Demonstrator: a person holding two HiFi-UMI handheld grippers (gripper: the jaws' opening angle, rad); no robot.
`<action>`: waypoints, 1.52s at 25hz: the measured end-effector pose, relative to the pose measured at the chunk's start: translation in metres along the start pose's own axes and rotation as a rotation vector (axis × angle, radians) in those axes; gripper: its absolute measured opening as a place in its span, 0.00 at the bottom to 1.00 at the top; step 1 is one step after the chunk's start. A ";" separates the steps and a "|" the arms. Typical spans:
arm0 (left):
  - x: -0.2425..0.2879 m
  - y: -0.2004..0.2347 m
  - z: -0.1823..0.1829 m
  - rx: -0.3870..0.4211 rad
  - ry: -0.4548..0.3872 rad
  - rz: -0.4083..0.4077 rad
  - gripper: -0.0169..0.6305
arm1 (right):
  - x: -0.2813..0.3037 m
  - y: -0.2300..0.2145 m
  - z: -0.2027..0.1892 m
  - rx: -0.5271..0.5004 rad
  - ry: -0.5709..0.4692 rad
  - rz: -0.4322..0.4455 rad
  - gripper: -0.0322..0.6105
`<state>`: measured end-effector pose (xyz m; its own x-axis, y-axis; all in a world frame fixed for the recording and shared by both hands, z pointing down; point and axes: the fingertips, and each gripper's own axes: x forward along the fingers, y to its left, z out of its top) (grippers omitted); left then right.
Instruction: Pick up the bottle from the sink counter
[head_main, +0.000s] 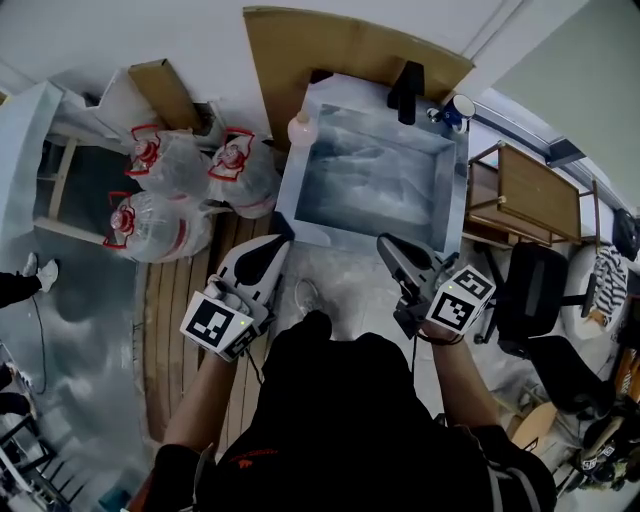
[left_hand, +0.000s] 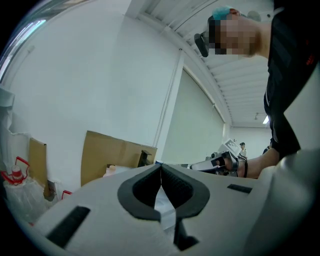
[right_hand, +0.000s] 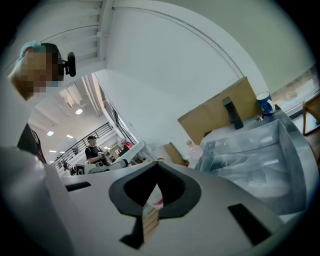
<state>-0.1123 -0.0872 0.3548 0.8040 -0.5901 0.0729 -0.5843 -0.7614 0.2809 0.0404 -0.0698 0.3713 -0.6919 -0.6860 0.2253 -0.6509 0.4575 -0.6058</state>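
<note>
Bottle (head_main: 301, 128) hasn't been touched yet. It's standing at the far left corner of the sink counter (head_main: 300, 225), right by the rim of the sink basin (head_main: 370, 180) and just in front of the cardboard sheet (head_main: 340, 45). Both grippers hover by the counter's near edge, well apart from it. The left gripper (head_main: 281, 232) has its jaws pressed together with nothing between them. The right gripper (head_main: 388, 246) is the same deal, closed up and empty. So I'd say the whole job is left: open a set of jaws, reach across to that far corner, close on the bottle, lift.

As for what each view adds, the head view gives the full layout. You get the black faucet (head_main: 405, 92) and a blue-and-white cup (head_main: 460, 108) along the far edge, and bagged water jugs (head_main: 165, 165) off the left side. The right gripper view catches the bottle beyond its jaw tips, beside the basin's corner, plus people in the background that the head view misses. The left gripper view is mostly wall and ceiling. There's only a pale bit beside the cardboard, probably the bottle.
</note>
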 end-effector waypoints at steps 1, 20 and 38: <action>0.002 0.005 0.001 0.001 0.001 0.000 0.05 | 0.004 -0.002 0.001 0.001 0.000 -0.003 0.05; 0.054 0.054 -0.005 -0.023 0.023 0.084 0.05 | 0.047 -0.049 0.029 0.012 0.079 0.052 0.05; 0.144 0.129 -0.039 -0.004 0.079 0.184 0.06 | 0.099 -0.122 0.058 0.044 0.157 0.113 0.05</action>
<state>-0.0673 -0.2600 0.4393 0.6902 -0.6959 0.1983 -0.7216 -0.6415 0.2602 0.0697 -0.2259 0.4231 -0.8020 -0.5338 0.2678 -0.5545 0.4988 -0.6662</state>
